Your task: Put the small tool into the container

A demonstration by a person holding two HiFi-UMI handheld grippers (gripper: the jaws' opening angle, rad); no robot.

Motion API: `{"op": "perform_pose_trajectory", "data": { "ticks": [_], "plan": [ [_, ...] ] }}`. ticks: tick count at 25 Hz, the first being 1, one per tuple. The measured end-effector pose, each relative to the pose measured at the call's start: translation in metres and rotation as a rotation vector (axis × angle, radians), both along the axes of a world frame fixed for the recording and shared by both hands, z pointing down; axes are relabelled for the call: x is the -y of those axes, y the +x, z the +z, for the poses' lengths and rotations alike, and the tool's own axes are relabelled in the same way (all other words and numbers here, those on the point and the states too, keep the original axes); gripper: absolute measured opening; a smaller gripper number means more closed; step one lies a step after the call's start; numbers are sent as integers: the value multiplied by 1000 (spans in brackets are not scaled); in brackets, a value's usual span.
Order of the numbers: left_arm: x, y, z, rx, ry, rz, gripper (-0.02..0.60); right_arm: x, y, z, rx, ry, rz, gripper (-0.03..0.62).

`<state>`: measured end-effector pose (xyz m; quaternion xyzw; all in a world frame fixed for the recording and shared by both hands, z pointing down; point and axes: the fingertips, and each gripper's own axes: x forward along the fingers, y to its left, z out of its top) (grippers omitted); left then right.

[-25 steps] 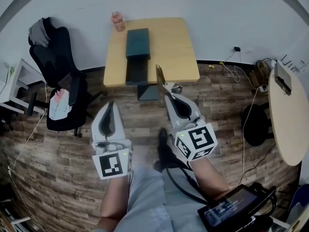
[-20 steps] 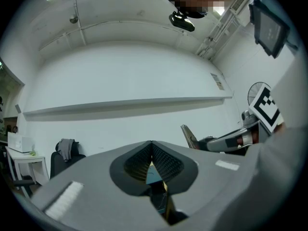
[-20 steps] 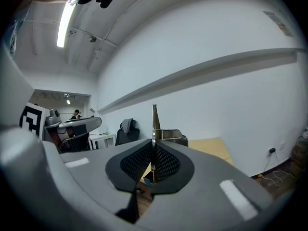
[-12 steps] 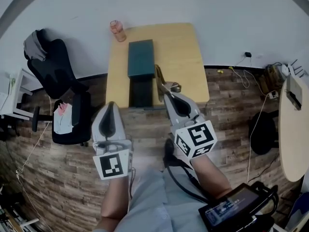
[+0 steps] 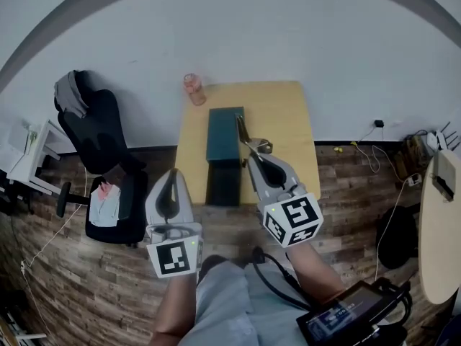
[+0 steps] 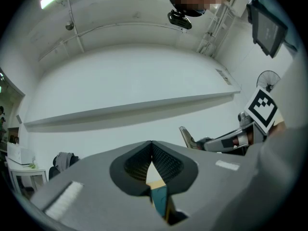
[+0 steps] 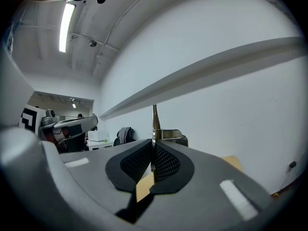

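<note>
right tool point(image 5: 252, 152) grips a thin blade point(image 5: 241, 129) near the container point(image 5: 224, 134) on the table point(image 5: 284, 117); left tool point(image 5: 171, 174) clenched empty.

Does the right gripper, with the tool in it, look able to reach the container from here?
Probably yes: the right gripper, shut on the small tool, points at the table right beside the container, and nothing stands between them.

Head view looked steeply down from above onto the left gripper point(image 5: 171, 175), right gripper point(image 5: 252, 150), tabletop point(image 5: 281, 114) and wood floor point(image 5: 72, 265). Each gripper view sat close behind its own jaws, roughly level, facing the white wall point(image 6: 120, 81). All three shared the small tool point(image 5: 241, 130) and black office chair point(image 5: 101, 135); each gripper view caught the other gripper at its edge.
</note>
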<state>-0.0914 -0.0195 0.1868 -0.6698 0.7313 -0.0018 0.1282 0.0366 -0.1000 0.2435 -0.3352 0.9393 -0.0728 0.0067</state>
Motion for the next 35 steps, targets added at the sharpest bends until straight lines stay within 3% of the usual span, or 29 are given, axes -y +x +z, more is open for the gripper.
{"op": "perform_pose_trajectory", "data": {
  "ticks": [3,8,16,26,35],
  "plan": [
    [10,-12,0,19,2,0,9,12,-12,-1,-1,-3,-1,3],
    [30,-47,14,-12,-26,10,9,33,-45,9,-17,-13,18,3],
    [74,-85,15,-21,-29,81,9,68,-78,8,-29,-25,85,3],
    [114,-101,42,-52,-95,138,9,93,-93,45,-69,-116,127,3],
    [120,-118,86,-76,-193,151,11,89,-106,107,-101,-257,126,3]
  ]
}}
